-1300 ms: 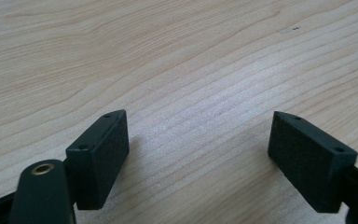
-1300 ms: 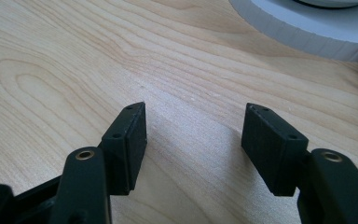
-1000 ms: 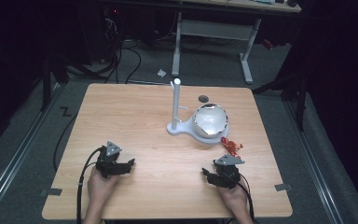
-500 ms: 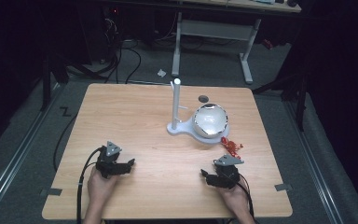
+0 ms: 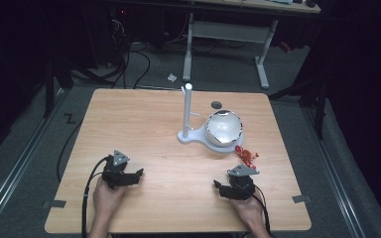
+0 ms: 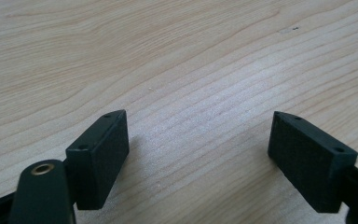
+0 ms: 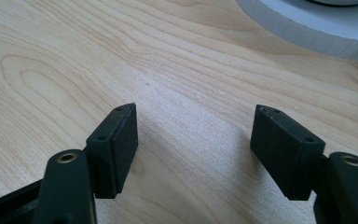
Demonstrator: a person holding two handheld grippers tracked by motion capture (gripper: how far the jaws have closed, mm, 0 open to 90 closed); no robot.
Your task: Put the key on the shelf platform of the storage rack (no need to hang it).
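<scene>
Here the red wrapped item lies on the table just beside the white stand base, on its near right side, touching neither gripper. The shiny globe sits on that base, and the upright white post rises from the base's left end. The right gripper rests near the base on the person's side, jaws spread wide and holding nothing; the base's rim shows just ahead of it. The left gripper lies well apart from the base, to its near left, jaws likewise wide and empty over bare wood. Compared with the earlier frames, nothing has shifted: both grippers remain parked, so the work appears not yet begun, the red item being the likeliest first target.
</scene>
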